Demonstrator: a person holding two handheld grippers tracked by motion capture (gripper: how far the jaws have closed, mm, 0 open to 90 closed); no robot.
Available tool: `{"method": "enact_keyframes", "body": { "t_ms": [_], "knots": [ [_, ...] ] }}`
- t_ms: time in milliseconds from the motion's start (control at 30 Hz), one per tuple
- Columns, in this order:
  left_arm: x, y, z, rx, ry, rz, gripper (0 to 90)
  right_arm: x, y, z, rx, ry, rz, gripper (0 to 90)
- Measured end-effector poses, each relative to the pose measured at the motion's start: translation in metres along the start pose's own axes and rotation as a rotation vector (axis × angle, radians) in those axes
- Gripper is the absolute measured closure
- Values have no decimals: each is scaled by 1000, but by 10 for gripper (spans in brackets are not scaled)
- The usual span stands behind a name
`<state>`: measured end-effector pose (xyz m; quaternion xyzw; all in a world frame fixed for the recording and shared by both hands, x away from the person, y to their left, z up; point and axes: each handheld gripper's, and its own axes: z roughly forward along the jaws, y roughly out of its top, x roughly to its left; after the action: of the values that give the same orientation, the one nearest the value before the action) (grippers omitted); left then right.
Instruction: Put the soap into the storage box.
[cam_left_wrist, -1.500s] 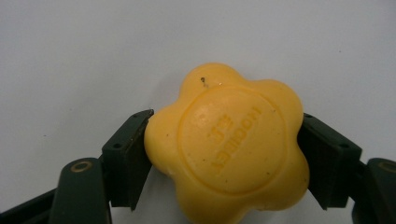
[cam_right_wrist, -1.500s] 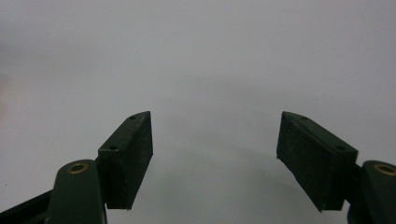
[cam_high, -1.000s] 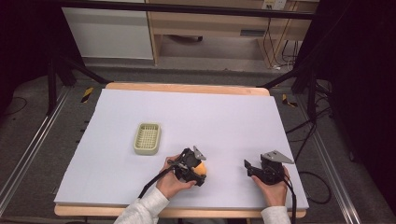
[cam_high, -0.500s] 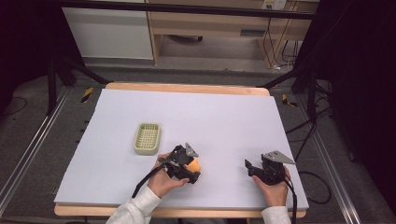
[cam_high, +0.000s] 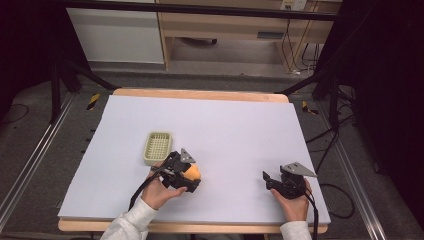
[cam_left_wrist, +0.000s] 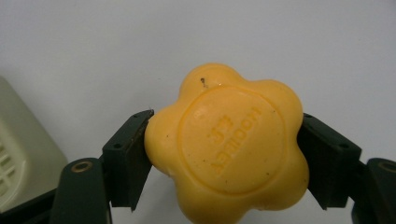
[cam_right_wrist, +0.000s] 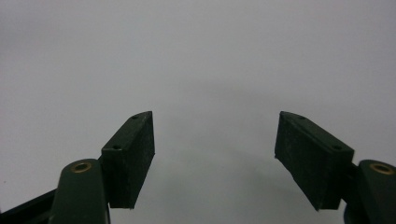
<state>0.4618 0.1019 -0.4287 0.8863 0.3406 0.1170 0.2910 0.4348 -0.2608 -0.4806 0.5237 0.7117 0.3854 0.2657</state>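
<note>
White table sheet (cam_high: 240, 130) | left gripper (cam_left_wrist: 224, 154) clamps yellow flower-shaped soap (cam_left_wrist: 229, 144), pale green slotted basket (cam_high: 157, 147) just beside | right gripper (cam_right_wrist: 215, 154) wide open, empty.

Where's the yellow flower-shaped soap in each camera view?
High view: yellow soap, lower centre, in the left gripper.
Left gripper view: soap at centre, clamped between both jaws.
Right gripper view: not in it.
Shared landmark: pale green basket, beside the soap.

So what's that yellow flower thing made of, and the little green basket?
The yellow flower thing looks like soap: waxy, matte, with letters pressed into its face and tiny specks. The left tool clamps it. The little green basket looks like hard plastic, pale and smooth, with a moulded grid floor.
</note>
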Motion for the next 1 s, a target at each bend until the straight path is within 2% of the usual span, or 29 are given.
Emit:
{"method": "enact_keyframes", "body": {
  "t_ms": [167, 300, 533, 767, 1000],
  "knots": [
    [13, -3, -9, -22, 11, -30, 264, 0, -1, 0, 0, 0, -7, 286],
    [18, -4, -12, -35, 20, -50, 264, 1, -2, 1, 4, -4, -9, 282],
    [29, -2, -19, -40, 37, -59, 264, 1, -2, -1, -12, -9, 2, 266],
    [41, -2, -32, -70, 52, -86, 264, 1, -2, -1, -13, -11, 4, 267],
    [47, -2, -32, -62, 60, -94, 264, 2, -1, -1, -15, -9, 6, 271]
  ]
}}
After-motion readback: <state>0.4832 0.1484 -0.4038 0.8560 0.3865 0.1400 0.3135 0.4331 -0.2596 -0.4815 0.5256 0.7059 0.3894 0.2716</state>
